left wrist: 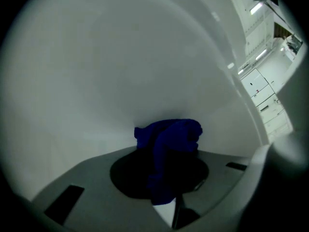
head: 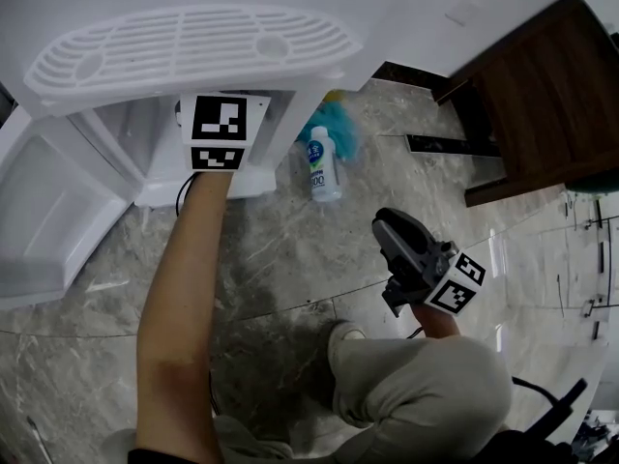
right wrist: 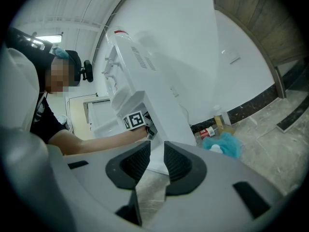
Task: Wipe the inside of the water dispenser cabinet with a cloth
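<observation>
From the head view, my left gripper (head: 218,130) was cut off past its marker cube, its jaws hidden inside the water dispenser (head: 193,51). One cloth (left wrist: 168,151), dark blue and bunched, was clamped in that gripper inside the cabinet (left wrist: 120,66). It covered the jaw tips, and its long axis ran away from me to the white wall. My right gripper (right wrist: 157,154) hung over the floor, jaws narrowly apart and empty. One bottle (head: 322,170) lay nearby.

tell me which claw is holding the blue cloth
The left claw, reaching inside the white cabinet, is shut on the blue cloth. The right claw is outside it, jaws slightly apart with nothing between them.
</observation>
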Motion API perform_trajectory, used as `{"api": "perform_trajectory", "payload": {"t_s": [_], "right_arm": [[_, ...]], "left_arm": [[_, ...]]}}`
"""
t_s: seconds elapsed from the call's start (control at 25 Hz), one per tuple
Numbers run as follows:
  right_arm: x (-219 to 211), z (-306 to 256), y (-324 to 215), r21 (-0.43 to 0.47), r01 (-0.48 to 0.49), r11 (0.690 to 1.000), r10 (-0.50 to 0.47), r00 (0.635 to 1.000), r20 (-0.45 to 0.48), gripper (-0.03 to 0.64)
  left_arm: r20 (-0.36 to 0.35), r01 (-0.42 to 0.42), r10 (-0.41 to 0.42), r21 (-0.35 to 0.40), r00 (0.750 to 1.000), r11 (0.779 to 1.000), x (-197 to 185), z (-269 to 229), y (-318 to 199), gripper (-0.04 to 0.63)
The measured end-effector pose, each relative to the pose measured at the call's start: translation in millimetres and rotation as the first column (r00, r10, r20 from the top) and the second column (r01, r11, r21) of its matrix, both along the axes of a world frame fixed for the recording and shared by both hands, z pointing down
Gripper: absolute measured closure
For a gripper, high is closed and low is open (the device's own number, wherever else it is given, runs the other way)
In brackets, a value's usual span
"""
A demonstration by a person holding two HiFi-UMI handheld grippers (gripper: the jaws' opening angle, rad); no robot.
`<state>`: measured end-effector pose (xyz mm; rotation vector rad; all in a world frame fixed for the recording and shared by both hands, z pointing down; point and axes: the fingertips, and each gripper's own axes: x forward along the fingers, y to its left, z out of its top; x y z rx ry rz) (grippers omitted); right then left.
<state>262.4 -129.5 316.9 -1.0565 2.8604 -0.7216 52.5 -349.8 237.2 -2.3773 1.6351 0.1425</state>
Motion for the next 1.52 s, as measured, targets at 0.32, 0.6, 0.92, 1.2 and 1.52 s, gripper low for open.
{"api": "perform_trajectory", "payload": {"t_s": [0.32,0.6,0.92,1.2,1.52], "right_arm": [[9,6,0,-0.023,-0.015,1.000,0.014,1.000,-0.013,0.534],[5,7,-2,-0.026,-0.018,0.999,0.018,1.000,0.007,0.534],[-5,11,-3,-0.037,0.002,0.999,-0.001,1.000,0.023,0.534],[5,9,-2,-0.041,-0.027,0.999,0.028,0.999,0.022,0.534],[1,4,-1,-0.026,-0.022,0.999,0.022,0.999,0.029,0.534]], "left_arm": [[0.009,0.010,-0.010,0.013,1.000,1.000,-6,-9,-25,0.525],[-0.048,-0.014,0.016,0.032,0.999,0.999,-2,1,-6,0.525],[-0.028,0.003,-0.001,0.070,1.000,0.998,1,-6,6,0.525],[0.035,0.030,-0.031,0.025,0.999,0.999,-6,-10,-24,0.525],[0.004,0.017,-0.017,0.032,1.000,0.999,-3,-4,-5,0.525]]}}
